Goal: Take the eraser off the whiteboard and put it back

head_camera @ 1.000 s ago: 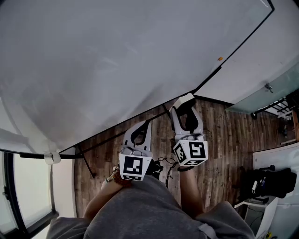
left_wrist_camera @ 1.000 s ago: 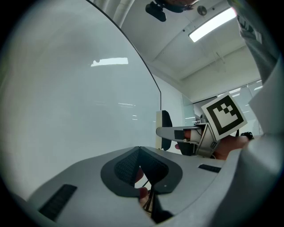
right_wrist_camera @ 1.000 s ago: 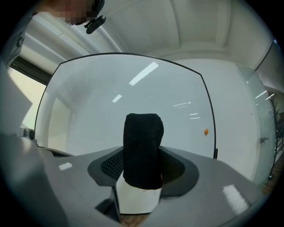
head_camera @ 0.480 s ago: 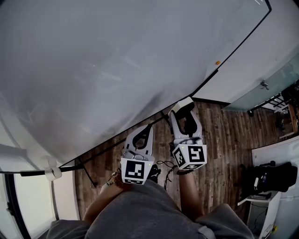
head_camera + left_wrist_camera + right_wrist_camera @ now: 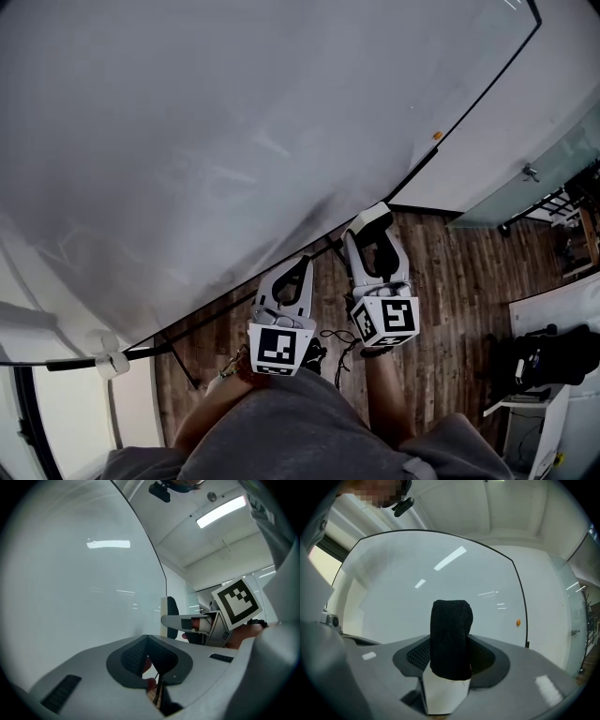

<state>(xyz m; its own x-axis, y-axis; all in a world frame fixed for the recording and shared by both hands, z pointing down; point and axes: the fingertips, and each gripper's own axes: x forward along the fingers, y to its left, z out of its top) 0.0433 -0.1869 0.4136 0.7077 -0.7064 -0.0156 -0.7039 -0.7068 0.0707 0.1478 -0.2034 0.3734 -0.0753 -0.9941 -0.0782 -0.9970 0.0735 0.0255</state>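
The only print I can make out is the black-and-white square pattern on each marker cube, one on the right gripper [image 5: 375,234] and one on the left gripper [image 5: 302,264].

The eraser [image 5: 450,639] is a white block with a black, woven-looking felt face. In the right gripper view it stands upright between the jaws, felt toward the camera and white body below. The right gripper's jaws are set fairly wide and clamped on it from both sides. In the head view the eraser sits just right of the middle, toward 3 o'clock, close to the black lower edge of the whiteboard [image 5: 234,122]. Whether it touches the board I can't tell. A small orange dot [image 5: 436,136] marks the board at about 2 o'clock.

The left gripper is at 8 o'clock from the eraser, its jaws closed together with nothing between the pads. Both tools point level over the wooden floor [image 5: 450,281].

Compared with a second ago, the grip on the eraser looks the same. Both grippers sit slightly lower and further right in the head view, and the same stretch of the board's edge is beside them.
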